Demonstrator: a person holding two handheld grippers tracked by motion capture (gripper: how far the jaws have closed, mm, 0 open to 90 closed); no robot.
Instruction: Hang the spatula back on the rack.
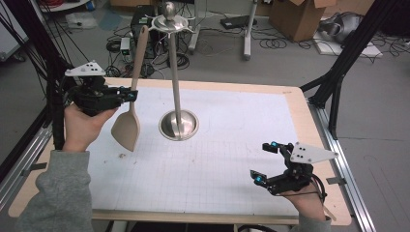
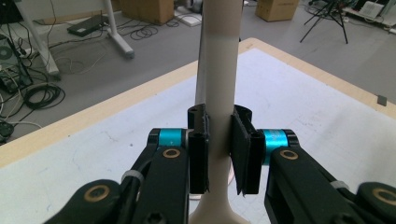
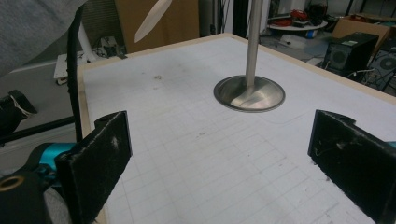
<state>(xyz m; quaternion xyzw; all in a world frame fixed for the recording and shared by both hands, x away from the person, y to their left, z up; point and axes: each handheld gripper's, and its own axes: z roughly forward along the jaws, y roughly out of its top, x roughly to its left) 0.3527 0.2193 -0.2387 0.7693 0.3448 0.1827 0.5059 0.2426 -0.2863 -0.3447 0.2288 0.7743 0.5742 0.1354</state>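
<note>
- At the left of the high view we see the left tongs raised above the desk, held in a hand with a grey sleeve behind it.
- These tongs are clamped on the handle of a beige spatula; in the left gripper view the two black pads press the handle from both sides, and the handle runs up out of the top of that view.
- The spatula hangs off the desk, nearly upright, its broad blade pointing down over the white gridded mat and its handle end reaching up beside the top of the stand.
- Just right of the spatula stands a metal utensil stand: a round dished base on the mat, a thin upright pole, and a hooked crown with a ball at the top. We cannot tell whether the handle end touches the crown.
- We see no container on the desk; the dished base holds nothing.
- At the lower right the right tongs hover low over the mat, wide open with nothing between them; the right gripper view shows the stand's base well ahead of them.
</note>
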